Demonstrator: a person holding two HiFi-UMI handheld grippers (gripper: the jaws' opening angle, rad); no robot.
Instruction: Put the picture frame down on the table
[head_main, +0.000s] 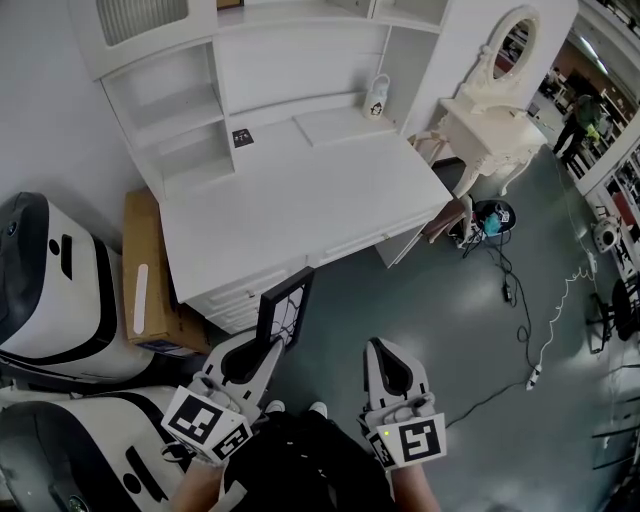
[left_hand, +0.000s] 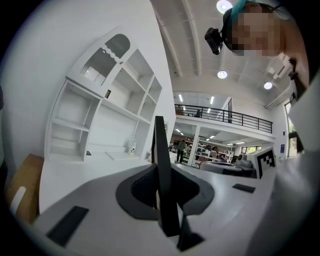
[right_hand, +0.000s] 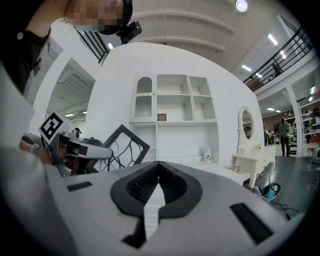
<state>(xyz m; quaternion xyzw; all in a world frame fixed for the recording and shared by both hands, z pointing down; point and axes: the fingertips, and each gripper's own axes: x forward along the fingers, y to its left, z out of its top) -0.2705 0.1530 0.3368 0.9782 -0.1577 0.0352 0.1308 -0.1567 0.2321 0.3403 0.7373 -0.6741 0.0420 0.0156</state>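
A black picture frame (head_main: 284, 306) with a branch drawing stands on edge in my left gripper (head_main: 268, 352), held in the air in front of the white desk (head_main: 300, 205). In the left gripper view the frame (left_hand: 163, 170) shows edge-on, clamped between the jaws. From the right gripper view the frame (right_hand: 120, 148) appears at the left, tilted like a diamond, with the left gripper (right_hand: 82, 150) on it. My right gripper (head_main: 385, 355) is shut and holds nothing, beside the left one and short of the desk.
The desk has a shelf hutch (head_main: 170, 95), a small lantern ornament (head_main: 378, 96) and a small dark tile (head_main: 242, 138). A cardboard box (head_main: 150, 270) leans at its left. A white dressing table with mirror (head_main: 495, 115) and floor cables (head_main: 530, 330) lie to the right.
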